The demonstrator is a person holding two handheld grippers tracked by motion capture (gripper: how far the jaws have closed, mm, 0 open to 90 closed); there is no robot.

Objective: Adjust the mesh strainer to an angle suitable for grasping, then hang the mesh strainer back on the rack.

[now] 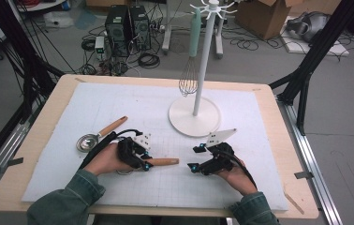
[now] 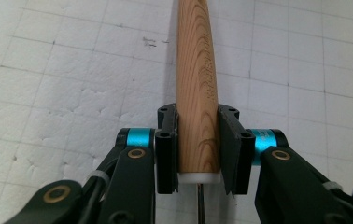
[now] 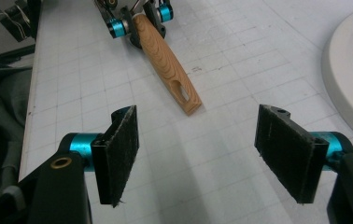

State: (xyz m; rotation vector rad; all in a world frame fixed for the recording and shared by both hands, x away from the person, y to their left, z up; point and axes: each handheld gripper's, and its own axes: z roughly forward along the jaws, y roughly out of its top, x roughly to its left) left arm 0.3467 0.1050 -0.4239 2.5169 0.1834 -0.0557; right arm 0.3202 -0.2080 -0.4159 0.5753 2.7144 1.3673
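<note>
On the white gridded mat (image 1: 119, 108), at about 7 o'clock from the stand (image 1: 195, 117), the left gripper (image 2: 197, 149) has its 2 jaws clamped on the wooden handle (image 2: 196, 88) near its metal end. That handle lies flat, pointing toward 3 o'clock at the right gripper (image 3: 198, 154), which sits just beyond its tip with jaws wide and nothing between them. At 10 o'clock from the left hand (image 1: 105, 159) lies a second spoon (image 1: 98, 136).

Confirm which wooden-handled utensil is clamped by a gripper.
The wooden-handled utensil nearer the person, shut in the left gripper. The other wooden-handled metal strainer lies free at the mat's left.
</note>
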